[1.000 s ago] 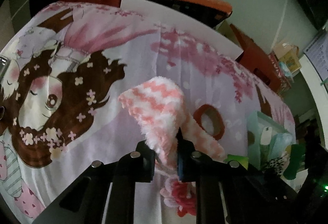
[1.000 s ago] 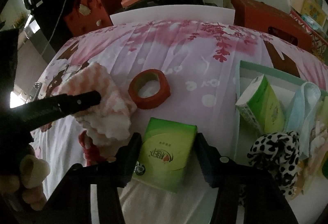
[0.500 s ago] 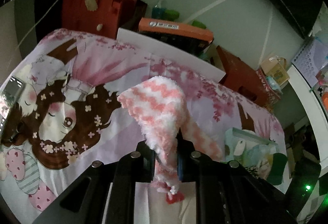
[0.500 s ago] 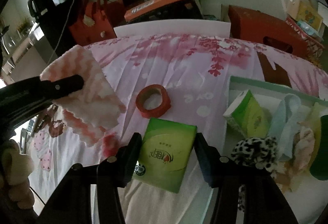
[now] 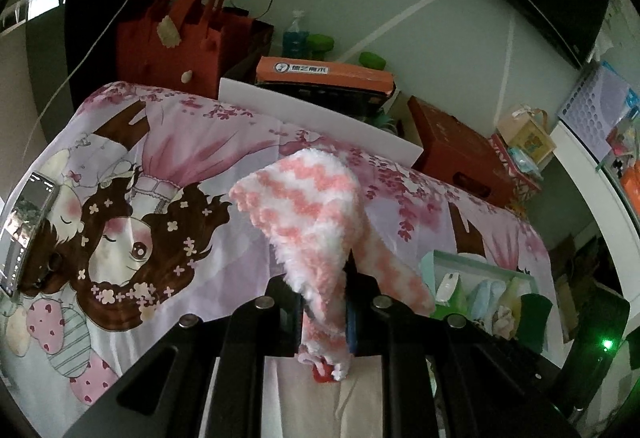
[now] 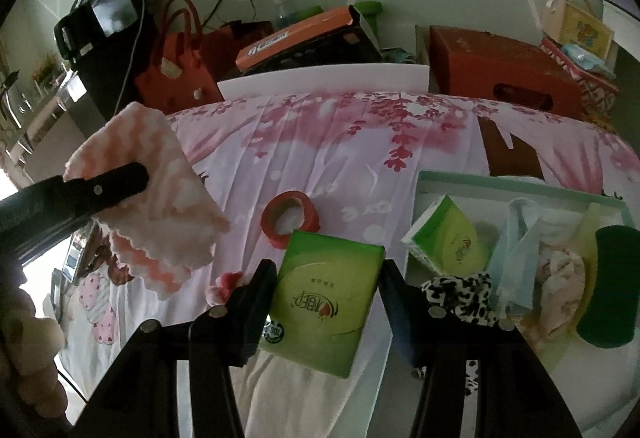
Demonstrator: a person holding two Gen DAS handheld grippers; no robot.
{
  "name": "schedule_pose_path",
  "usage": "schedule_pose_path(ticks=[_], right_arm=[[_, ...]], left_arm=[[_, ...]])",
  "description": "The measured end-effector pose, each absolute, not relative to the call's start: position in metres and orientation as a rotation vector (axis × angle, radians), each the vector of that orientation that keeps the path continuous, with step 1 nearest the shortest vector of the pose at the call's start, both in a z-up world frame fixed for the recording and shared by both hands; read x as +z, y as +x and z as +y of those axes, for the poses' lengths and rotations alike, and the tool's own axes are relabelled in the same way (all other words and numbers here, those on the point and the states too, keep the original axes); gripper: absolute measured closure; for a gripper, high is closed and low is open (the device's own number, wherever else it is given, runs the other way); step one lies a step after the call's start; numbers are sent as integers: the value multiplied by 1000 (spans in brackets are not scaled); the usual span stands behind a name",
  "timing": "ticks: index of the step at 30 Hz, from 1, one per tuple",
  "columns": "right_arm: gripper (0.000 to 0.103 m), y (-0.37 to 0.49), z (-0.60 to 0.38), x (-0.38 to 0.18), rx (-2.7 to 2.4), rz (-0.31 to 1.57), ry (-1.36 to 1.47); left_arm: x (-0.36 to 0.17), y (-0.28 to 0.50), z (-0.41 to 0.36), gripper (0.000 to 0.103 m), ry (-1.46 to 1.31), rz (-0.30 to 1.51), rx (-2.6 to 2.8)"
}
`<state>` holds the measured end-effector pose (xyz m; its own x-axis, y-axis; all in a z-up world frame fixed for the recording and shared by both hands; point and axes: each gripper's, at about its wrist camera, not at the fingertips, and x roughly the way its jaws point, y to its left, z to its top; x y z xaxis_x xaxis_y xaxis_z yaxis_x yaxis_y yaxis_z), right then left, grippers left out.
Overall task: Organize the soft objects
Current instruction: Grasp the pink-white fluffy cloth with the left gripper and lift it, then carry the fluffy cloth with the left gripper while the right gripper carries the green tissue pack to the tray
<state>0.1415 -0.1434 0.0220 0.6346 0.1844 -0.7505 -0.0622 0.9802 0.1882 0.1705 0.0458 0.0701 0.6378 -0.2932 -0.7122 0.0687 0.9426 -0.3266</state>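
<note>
Left gripper (image 5: 323, 312): jaws are closing tight on a pink-and-white fuzzy cloth (image 5: 316, 213), which is hanging clear of the bed; one flap is standing up above the fingers, the rest is drooping below them.
Left gripper, right view (image 6: 100, 189): one dark finger is lying across the same cloth (image 6: 156, 197), which is hanging in the air at the left, above the sheet.
Right gripper (image 6: 326, 298): fingers are sitting at medium width, gripping a green tissue pack (image 6: 326, 298) between them by its two sides.
Red-and-white scrap (image 6: 224, 284): lying on the sheet just left of the right gripper's left finger; too blurred to identify.
Tape roll (image 6: 290, 217): red ring, lying flat on the sheet just beyond the held tissue pack.
Tray (image 6: 520, 183): pale green rim, resting on the bed to the right of the tape roll.
Tray contents: a second green tissue pack (image 6: 450, 238) is leaning tilted at the left end; a black-and-white spotted cloth (image 6: 460, 294) is bunching at the near edge; a light blue cloth (image 6: 518, 250) is draping beside it; a dark green item (image 6: 608, 286) is sitting at the right end.
Bed sheet (image 5: 192, 157): pink and lilac cartoon-girl print, covering the whole surface.
Phone (image 5: 24, 230): lying at the sheet's far left edge.
Background: a red handbag (image 5: 180, 45) and an orange-lidded box (image 5: 324, 73) are standing past the bed's far edge by the wall.
</note>
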Motion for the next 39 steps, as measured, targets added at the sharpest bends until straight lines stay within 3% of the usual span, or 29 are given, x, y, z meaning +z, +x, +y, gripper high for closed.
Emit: schedule_pose_path(ticks=[15, 39], right_arm=[[47, 130, -191, 44, 33, 823, 188], [47, 67, -376, 47, -433, 803, 433]], left_arm=[[85, 159, 23, 86, -242, 838, -273], [84, 112, -127, 86, 1, 892, -638]])
